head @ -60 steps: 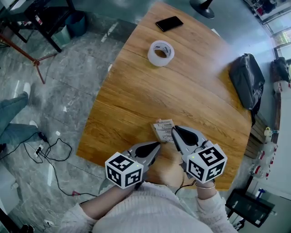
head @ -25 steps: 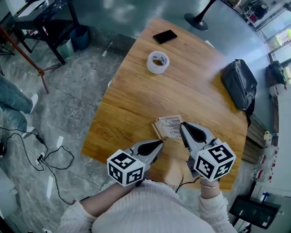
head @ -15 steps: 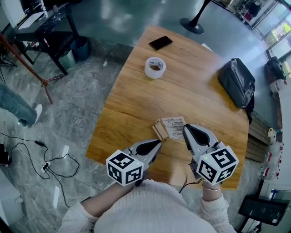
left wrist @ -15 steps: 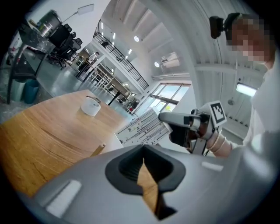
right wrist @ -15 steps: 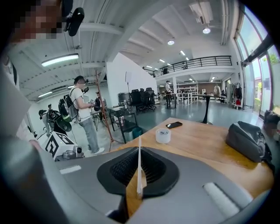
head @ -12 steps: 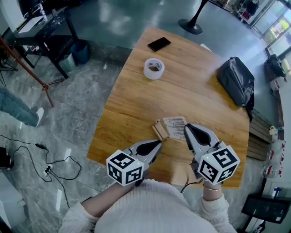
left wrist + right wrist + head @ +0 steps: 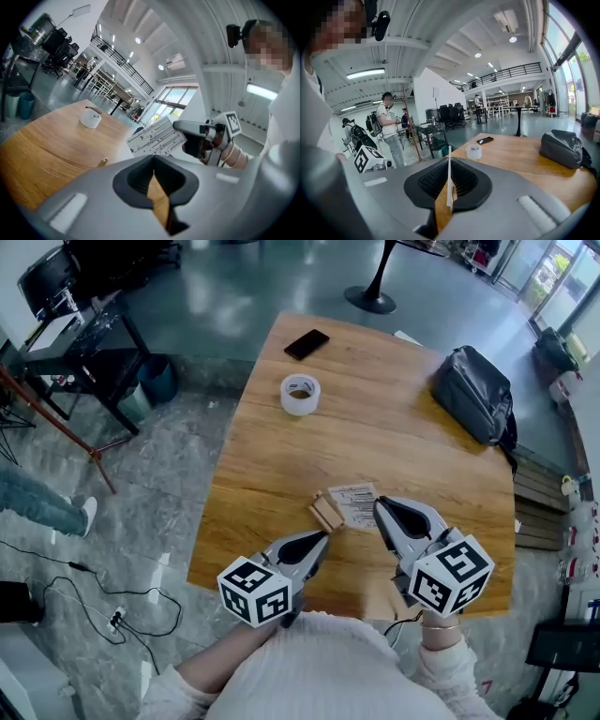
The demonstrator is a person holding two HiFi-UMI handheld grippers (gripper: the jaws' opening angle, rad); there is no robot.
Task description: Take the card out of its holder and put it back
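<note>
My right gripper pinches the card; my left gripper is closed on nothing. I'd square the card's edge to the holder, then slide it in gently.

We are seeing bright pictures. Daylight is pouring through big windows and lamps are glowing overhead. The table is shining softly. Both gripper views are bending at the edges, and the card in the right gripper is looking fuzzy.

Your white printed card is lifted out, just beside its small wooden holder near the table's front edge.
</note>
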